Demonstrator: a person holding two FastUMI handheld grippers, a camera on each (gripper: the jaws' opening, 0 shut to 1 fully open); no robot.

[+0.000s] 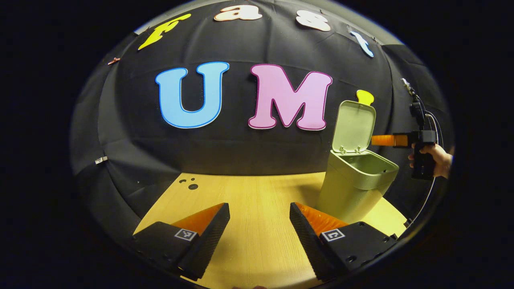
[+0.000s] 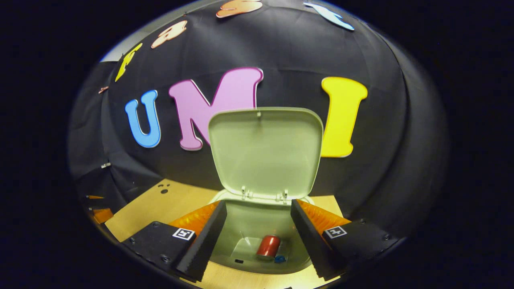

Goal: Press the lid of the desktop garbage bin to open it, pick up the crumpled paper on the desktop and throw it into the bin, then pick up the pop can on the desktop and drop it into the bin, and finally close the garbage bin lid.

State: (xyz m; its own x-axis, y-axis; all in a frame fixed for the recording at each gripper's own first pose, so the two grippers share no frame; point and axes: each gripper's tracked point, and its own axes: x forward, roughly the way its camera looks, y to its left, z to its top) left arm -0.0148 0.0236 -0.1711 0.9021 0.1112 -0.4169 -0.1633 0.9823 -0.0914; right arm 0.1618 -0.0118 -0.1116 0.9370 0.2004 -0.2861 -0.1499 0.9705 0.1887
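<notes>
Left gripper view: we look low across the table [image 1: 257, 241], bin [image 1: 353, 188] beyond our right finger. Right gripper view: close above the same bin [image 2: 261, 241], facing down between our fingers.

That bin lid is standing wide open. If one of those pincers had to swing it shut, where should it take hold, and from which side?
Probably the lid's free top edge, farthest from the hinges at the bin's back rim. The lid stands nearly upright, so the right gripper, open above the bin's mouth where the can lies, could reach over that edge and draw it forward and down.
</notes>
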